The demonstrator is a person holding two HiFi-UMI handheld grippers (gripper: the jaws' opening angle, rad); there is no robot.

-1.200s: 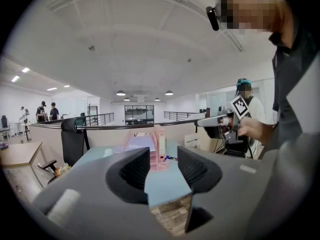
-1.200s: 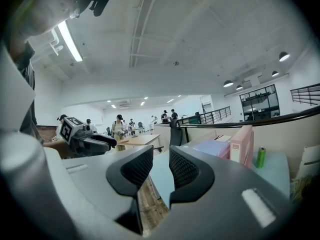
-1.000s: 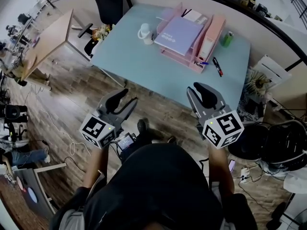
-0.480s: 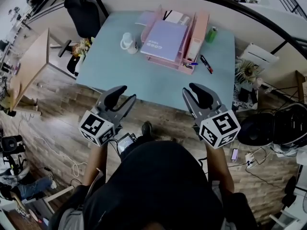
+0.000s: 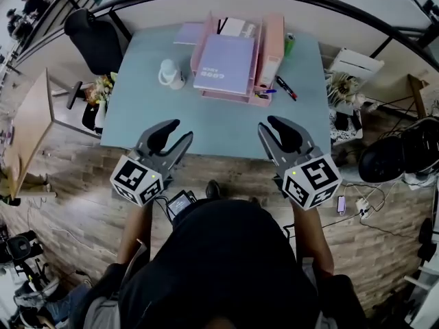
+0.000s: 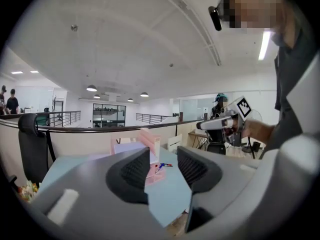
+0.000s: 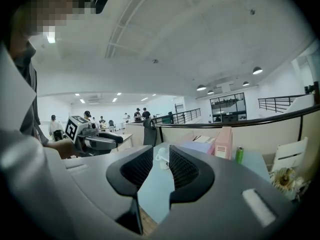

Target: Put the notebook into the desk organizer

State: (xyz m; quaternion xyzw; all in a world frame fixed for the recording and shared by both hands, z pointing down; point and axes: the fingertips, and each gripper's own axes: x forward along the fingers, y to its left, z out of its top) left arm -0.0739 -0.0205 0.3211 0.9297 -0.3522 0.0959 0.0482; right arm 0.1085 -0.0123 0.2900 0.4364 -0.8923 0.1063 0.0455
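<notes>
A lavender notebook (image 5: 224, 64) lies flat on top of the pink desk organizer (image 5: 272, 41), on its tray part at the back of the pale blue desk (image 5: 212, 125). Both grippers hang in the air at the desk's near edge, well short of the notebook. My left gripper (image 5: 177, 132) is open with nothing between its jaws. My right gripper (image 5: 271, 125) is shut and empty. In the left gripper view the organizer (image 6: 150, 138) and notebook (image 6: 127, 147) show far beyond the left gripper (image 6: 162, 159). The right gripper view shows the organizer (image 7: 223, 141) past the right gripper (image 7: 161, 184).
A white mug (image 5: 170, 72) stands left of the organizer. A green can (image 5: 289, 43) and pens (image 5: 286, 88) sit at its right. A black chair (image 5: 92, 40) and a wooden table (image 5: 27, 125) stand to the left. Cables and bags lie on the floor at right.
The desk has shifted left and now sits squarely ahead of me. Both grippers keep the same pose and jaw width.
</notes>
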